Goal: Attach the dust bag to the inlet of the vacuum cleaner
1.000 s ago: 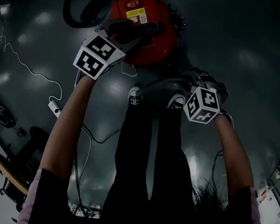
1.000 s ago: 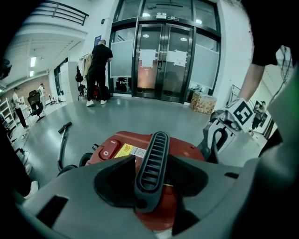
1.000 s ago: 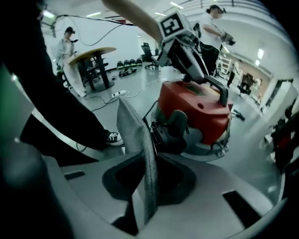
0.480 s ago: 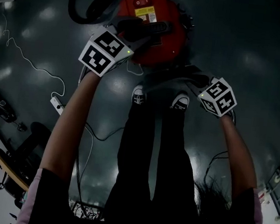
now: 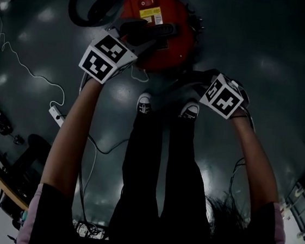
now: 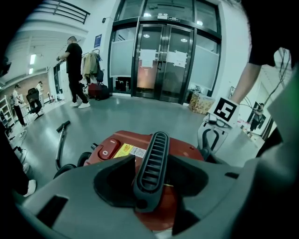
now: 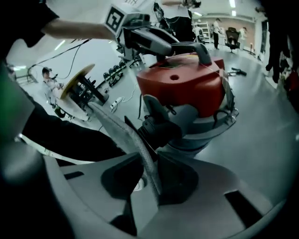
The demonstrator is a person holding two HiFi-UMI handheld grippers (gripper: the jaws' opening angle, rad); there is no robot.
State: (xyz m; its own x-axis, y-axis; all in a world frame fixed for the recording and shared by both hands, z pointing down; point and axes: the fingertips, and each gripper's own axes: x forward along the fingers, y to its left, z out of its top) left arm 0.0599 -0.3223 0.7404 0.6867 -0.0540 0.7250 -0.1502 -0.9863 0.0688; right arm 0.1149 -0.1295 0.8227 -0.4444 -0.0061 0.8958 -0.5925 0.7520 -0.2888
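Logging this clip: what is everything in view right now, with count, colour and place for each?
vacuum cleaner: one, red lid on a grey body, on the floor ahead of the feet
handle: one, black and ribbed, on top of the lid
inlet: one, black, on the side of the grey body
dust bag: one, grey, its edge close to the inlet
hose: one, black, looped left of the vacuum
power strip: one, white, on the floor at left
glass doors: one set, on the far wall
bystander: one, black clothes, left of the doors
shoes: two, light-toed, below the vacuum
left gripper: grey, shut on the handle
right gripper: grey, jaws opening, bag edge between them
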